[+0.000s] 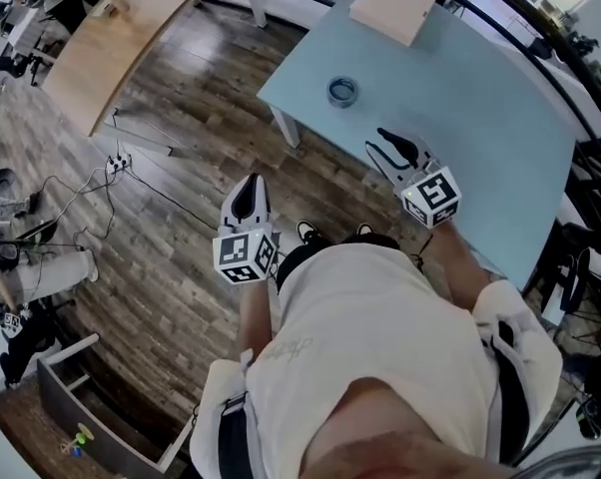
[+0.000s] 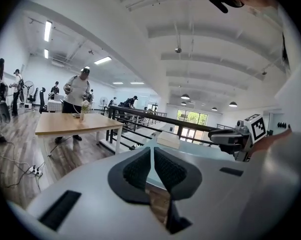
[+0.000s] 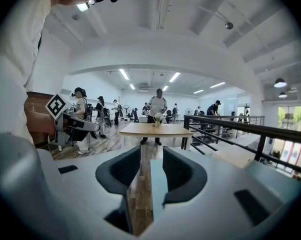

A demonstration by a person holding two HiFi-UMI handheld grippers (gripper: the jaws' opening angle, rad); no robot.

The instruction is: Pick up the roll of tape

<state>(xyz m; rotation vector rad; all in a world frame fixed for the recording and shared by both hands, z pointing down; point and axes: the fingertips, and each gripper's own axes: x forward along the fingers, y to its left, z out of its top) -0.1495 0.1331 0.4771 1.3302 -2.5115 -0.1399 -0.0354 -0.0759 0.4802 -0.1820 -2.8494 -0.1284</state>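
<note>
The roll of tape lies flat on the pale blue bench, near the left corner and close to the near edge, with bare surface all round it. A flat tan box sits well apart at the far end.

The right gripper hangs over the near strip of the bench and points toward the roll without touching it. Its fingers are spread, and only floor and bench edge show in the gap between them. The left gripper is off the bench, over the wooden floor. Its fingers are drawn almost together on nothing.

From where I stand, the grab looks like the tricky part. The roll is low and flat on a smooth top, so a finger coming in too shallow would likely shove it along rather than catch it. With the edge that close, a shove could send it to the floor. If the spread is narrower than the roll, the fingers may just ride over the top.

No brand or wording can be read anywhere. The roll is too small to show a label, and the gripper cubes carry only black-and-white square markers.
</note>
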